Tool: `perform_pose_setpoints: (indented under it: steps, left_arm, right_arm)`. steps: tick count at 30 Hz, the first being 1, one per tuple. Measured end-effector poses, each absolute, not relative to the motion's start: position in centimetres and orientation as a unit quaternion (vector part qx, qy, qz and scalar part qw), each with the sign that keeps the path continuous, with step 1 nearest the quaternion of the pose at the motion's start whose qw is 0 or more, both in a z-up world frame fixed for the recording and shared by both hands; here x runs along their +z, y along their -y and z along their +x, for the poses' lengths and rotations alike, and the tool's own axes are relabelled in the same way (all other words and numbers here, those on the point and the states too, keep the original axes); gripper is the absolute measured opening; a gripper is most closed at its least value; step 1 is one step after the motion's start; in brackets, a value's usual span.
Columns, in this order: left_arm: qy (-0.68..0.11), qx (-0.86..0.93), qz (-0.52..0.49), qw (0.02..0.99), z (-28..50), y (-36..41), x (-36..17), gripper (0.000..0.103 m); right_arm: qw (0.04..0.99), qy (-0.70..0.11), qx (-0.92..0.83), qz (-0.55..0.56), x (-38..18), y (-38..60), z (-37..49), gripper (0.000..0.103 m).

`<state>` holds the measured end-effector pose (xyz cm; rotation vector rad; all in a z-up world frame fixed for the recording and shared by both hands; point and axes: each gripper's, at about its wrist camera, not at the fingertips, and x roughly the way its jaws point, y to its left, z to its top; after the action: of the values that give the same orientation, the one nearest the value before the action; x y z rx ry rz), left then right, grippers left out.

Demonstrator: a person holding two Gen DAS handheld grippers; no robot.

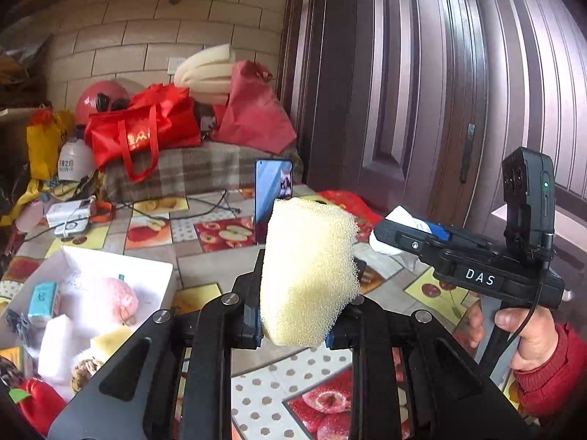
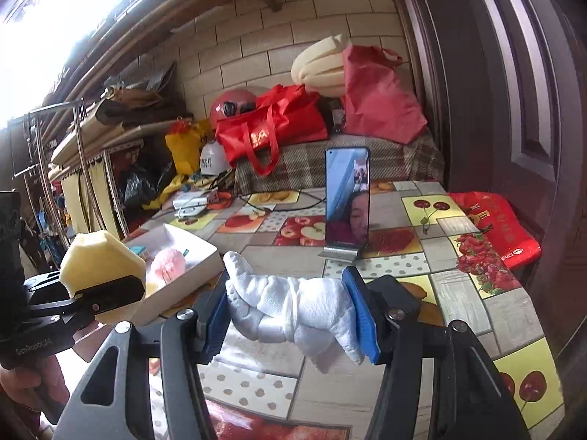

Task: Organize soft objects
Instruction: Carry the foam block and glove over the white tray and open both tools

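While yellow sponge [image 1: 308, 275] hides phone [image 1: 273, 198] base, left hand-held gripper [image 1: 293, 315] clamps it; right hand-held gripper [image 2: 290, 311] clamps white cloth [image 2: 293, 304].

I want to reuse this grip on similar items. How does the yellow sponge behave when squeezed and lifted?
The yellow sponge looks soft: the left gripper pinches its lower end narrow while the top bulges wide. Probably light, as it stands up unsupported. Its open-pored surface likely resists slipping.
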<state>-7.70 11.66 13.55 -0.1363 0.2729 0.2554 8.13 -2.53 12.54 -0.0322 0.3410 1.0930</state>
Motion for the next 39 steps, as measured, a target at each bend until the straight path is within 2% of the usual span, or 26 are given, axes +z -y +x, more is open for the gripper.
perform_pose_setpoints:
  steps: [5,10,28,34,39]
  left_arm:
    - [-0.054,0.13,-0.044,0.989,-10.8,-10.3,17.6,0.022]
    - [-0.042,0.128,-0.045,0.99,-12.0,-10.1,18.6,0.022]
    - [-0.032,0.147,-0.062,0.987,-13.5,-11.2,18.9,0.022]
    - [-0.022,0.22,-0.064,0.973,-17.0,-15.1,19.9,0.022]
    - [-0.045,0.298,-0.082,0.95,-19.9,-20.6,19.5,0.022]
  right_arm:
    - [0.845,-0.073,0.53,0.025,16.6,4.9,5.0,0.058]
    - [0.842,-0.035,0.537,0.034,17.9,5.3,3.3,0.058]
    - [0.853,-0.022,0.517,0.058,18.2,6.6,3.0,0.058]
    - [0.84,-0.029,0.539,0.057,18.8,4.9,2.7,0.058]
    - [0.812,-0.058,0.579,0.042,19.0,0.1,2.0,0.058]
